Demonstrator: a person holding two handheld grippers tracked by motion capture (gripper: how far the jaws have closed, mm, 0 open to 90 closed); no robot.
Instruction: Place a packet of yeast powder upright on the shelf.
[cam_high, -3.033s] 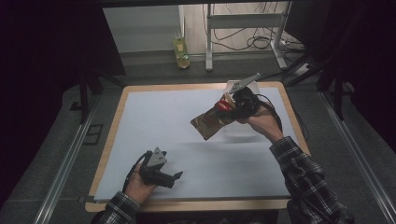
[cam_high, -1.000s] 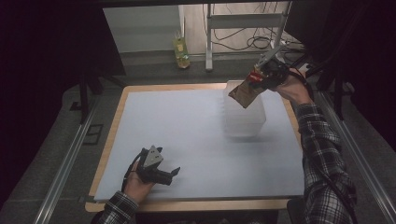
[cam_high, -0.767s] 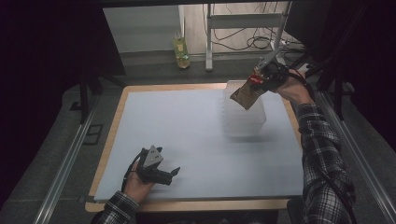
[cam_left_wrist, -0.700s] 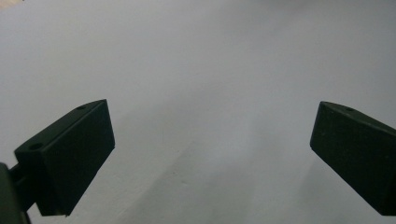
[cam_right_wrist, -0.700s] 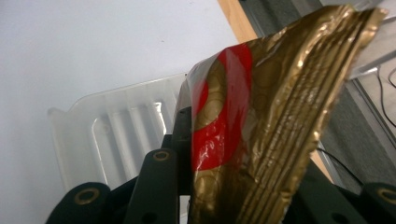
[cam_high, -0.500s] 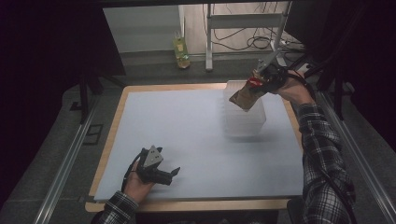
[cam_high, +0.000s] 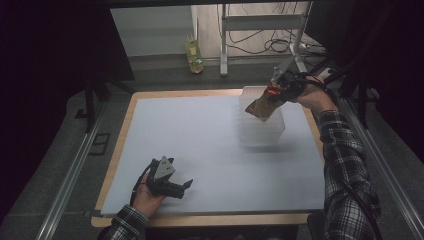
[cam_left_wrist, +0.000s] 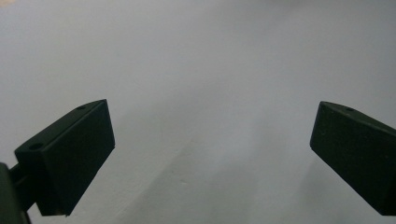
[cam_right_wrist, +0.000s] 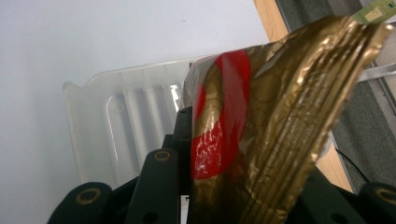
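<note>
1. Near edge of the tabletop (cam_high: 210, 150), toward the left corner: left gripper (cam_high: 186, 185) rests on the pale sheet with its jaws spread wide, nothing between them. In the left gripper view they frame bare surface.
2. Far right corner: right gripper (cam_high: 272, 94) is clenched on a gold foil pouch (cam_high: 263, 105) with a red band, held tilted over the clear plastic bin (cam_high: 262, 131), lower end at or just inside the rim.
3. Step in hand, as I judge it: dropping the pouch into the bin. Do it well by centring the pouch over the opening, lowering the trailing end past the rim, then releasing; foil is stiff and may catch on the wall.
4. The light bin could shift if nudged; descend straight.
5. Count: one pouch, one bin, two grippers.
</note>
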